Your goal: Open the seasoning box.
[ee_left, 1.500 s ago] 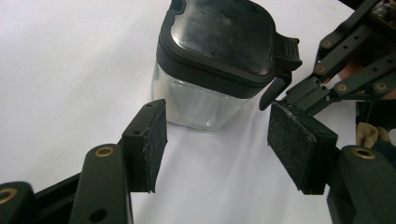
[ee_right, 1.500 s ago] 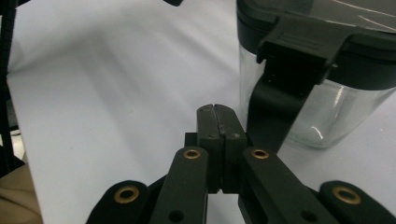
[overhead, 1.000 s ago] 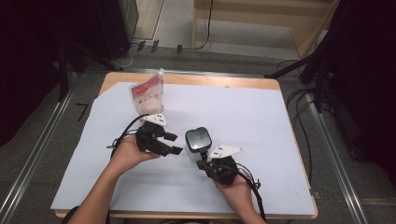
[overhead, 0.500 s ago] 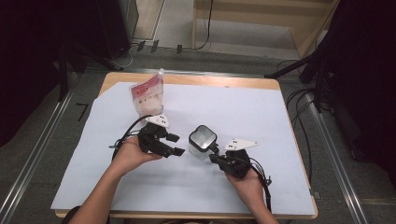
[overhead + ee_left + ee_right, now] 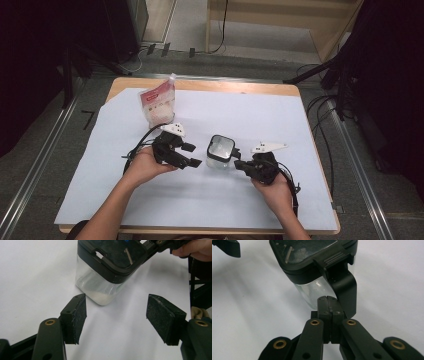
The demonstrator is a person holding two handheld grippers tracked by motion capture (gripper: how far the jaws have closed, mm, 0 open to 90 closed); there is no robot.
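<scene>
Container clear and square, black lid, white powder at bottom

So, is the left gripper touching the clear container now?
Apart. In the left gripper view, the left gripper is open, and white table cover shows between its pads and the clear container.

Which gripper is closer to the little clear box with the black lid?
Right. The right gripper is against the box, jaws shut at its handle. The left gripper is open, just apart from it.

Bare sheet lies open around the jar; pouch stands well apart.
</scene>
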